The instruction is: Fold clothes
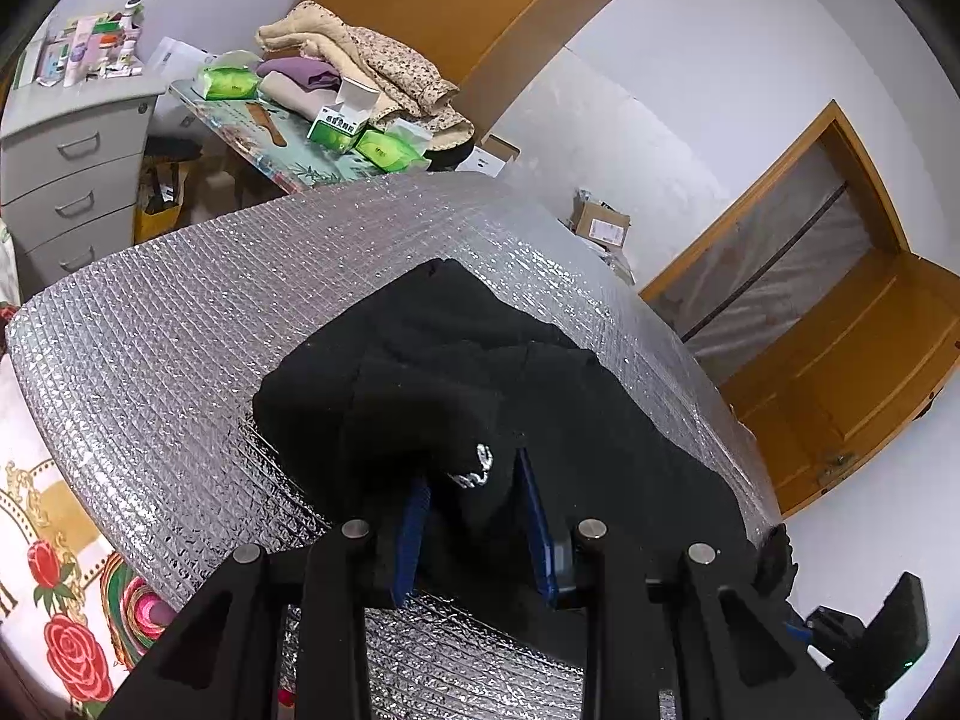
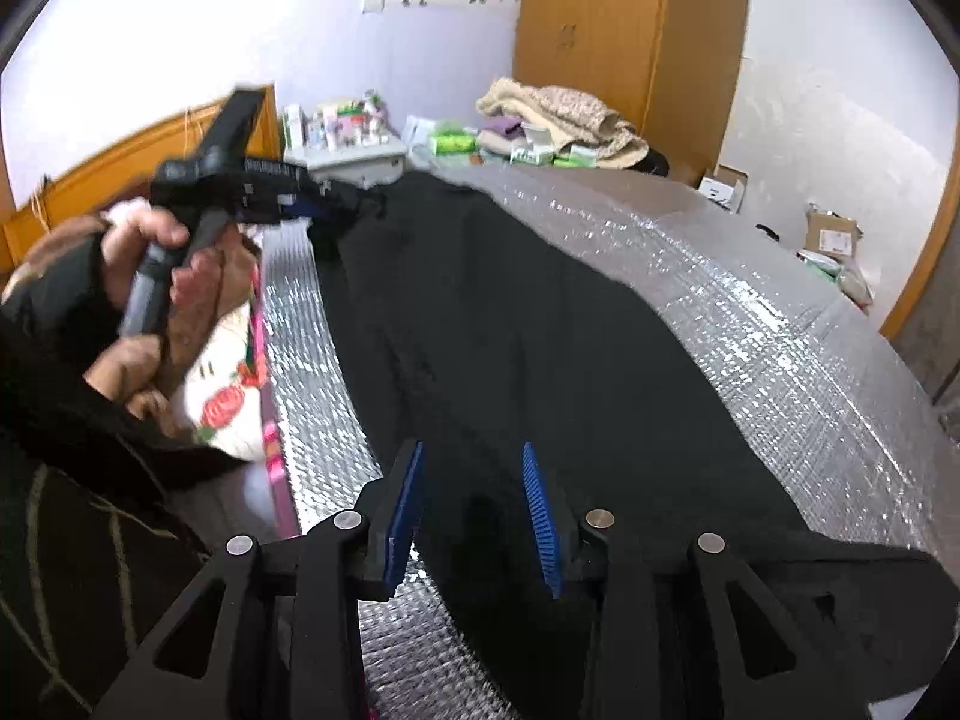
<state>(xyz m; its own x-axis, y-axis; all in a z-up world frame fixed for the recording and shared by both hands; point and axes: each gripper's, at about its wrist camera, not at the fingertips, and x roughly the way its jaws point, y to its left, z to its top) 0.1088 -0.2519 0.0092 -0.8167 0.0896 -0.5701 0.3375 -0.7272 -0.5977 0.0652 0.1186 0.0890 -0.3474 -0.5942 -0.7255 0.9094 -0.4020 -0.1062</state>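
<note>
My left fingers (image 1: 471, 489) pinch bunched black trousers (image 2: 540, 360) stretching lengthwise toward the wardrobe; right fingers (image 2: 474, 480) released.

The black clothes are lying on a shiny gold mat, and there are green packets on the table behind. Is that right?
Not quite. The mat under the black clothes is shiny silver, not gold; the left wrist view shows it. The green packets are indeed on the table behind.

Our left gripper (image 1: 471, 495) points downward, its jaws clamped on bunched black cloth (image 1: 456, 396). Our right gripper (image 2: 474, 480) tilts down too, jaws parted, gripping nothing.
</note>
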